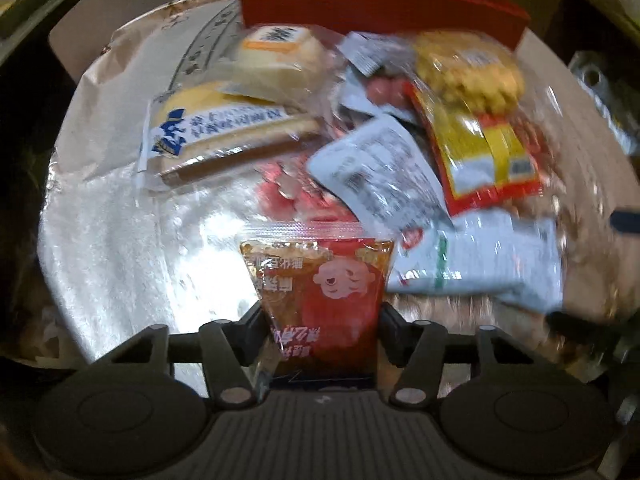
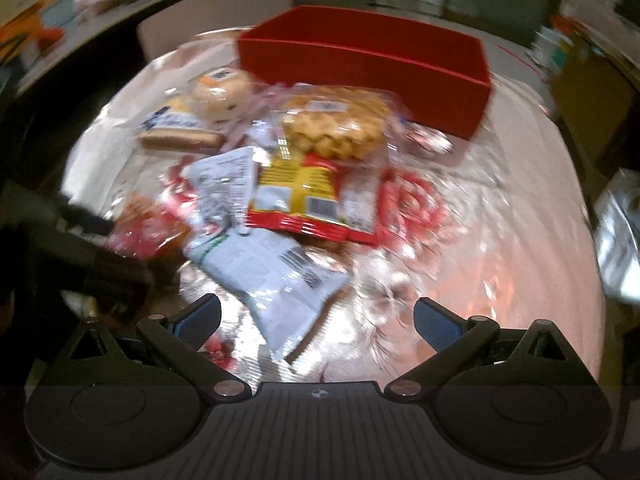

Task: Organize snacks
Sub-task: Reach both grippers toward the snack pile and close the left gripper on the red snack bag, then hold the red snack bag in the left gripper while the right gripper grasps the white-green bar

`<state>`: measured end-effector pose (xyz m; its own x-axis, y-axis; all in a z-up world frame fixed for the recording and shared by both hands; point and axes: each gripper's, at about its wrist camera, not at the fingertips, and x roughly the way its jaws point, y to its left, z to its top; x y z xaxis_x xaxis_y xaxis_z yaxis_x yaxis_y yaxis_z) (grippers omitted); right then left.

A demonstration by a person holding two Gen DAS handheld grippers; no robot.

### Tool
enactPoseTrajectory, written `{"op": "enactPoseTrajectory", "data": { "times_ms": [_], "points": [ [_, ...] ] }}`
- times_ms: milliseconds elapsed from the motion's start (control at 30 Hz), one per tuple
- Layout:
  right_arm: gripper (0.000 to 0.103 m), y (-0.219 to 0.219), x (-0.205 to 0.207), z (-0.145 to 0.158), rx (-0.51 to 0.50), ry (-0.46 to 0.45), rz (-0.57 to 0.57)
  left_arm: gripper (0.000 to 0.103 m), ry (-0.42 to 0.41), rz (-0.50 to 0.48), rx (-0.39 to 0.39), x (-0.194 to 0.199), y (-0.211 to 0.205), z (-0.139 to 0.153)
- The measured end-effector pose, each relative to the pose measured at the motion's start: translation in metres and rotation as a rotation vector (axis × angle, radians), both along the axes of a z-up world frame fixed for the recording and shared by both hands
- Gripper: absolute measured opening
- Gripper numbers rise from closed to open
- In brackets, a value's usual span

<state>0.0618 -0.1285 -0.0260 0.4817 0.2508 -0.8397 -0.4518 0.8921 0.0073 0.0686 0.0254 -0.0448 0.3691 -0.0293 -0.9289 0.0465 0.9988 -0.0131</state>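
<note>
My left gripper point(image 1: 320, 320) is shut on a red and amber snack packet point(image 1: 320, 280), held just above the shiny table. It shows at the left of the right wrist view point(image 2: 148, 224). My right gripper point(image 2: 316, 320) is open and empty, just above a white snack bag point(image 2: 272, 276). A heap of snacks lies beyond: a red and yellow bag point(image 2: 316, 196), a clear bag of golden puffs point(image 2: 332, 120), wrapped cakes point(image 1: 224, 128), a grey sachet point(image 1: 380, 168). The red box point(image 2: 368, 64) stands behind the heap and looks empty.
The table has a shiny silver cover point(image 1: 120, 240) with brown paper point(image 1: 132, 80) at the back left. A cardboard box point(image 2: 216, 4) stands behind the table. Shelves and clutter point(image 2: 592, 60) lie at the far right.
</note>
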Motion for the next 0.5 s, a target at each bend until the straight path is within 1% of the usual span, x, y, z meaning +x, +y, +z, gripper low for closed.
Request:
{"op": "enactPoseTrajectory", "data": {
  "times_ms": [67,200,300,400,433,500],
  "points": [
    [0.103,0.009,0.002,-0.001,-0.010,0.012,0.066,0.046,-0.007,0.022,0.000,0.006,0.007,0.001],
    [0.103,0.027,0.009,-0.006,-0.054,0.016,0.168,0.045,-0.013,0.071,-0.079,0.017,0.022,0.003],
    [0.101,0.041,0.026,-0.016,-0.068,0.046,0.237,0.045,-0.027,0.075,-0.093,0.021,0.025,0.004],
    [0.100,0.050,0.044,-0.027,-0.054,0.105,0.293,0.045,-0.033,0.094,-0.121,0.023,0.032,0.004],
    [0.102,0.053,0.049,-0.031,-0.040,0.127,0.306,0.045,-0.033,0.099,-0.127,0.024,0.033,0.002],
    [0.103,0.056,0.054,-0.034,-0.029,0.133,0.319,0.046,-0.033,0.092,-0.132,0.025,0.035,0.001]
  ]
}}
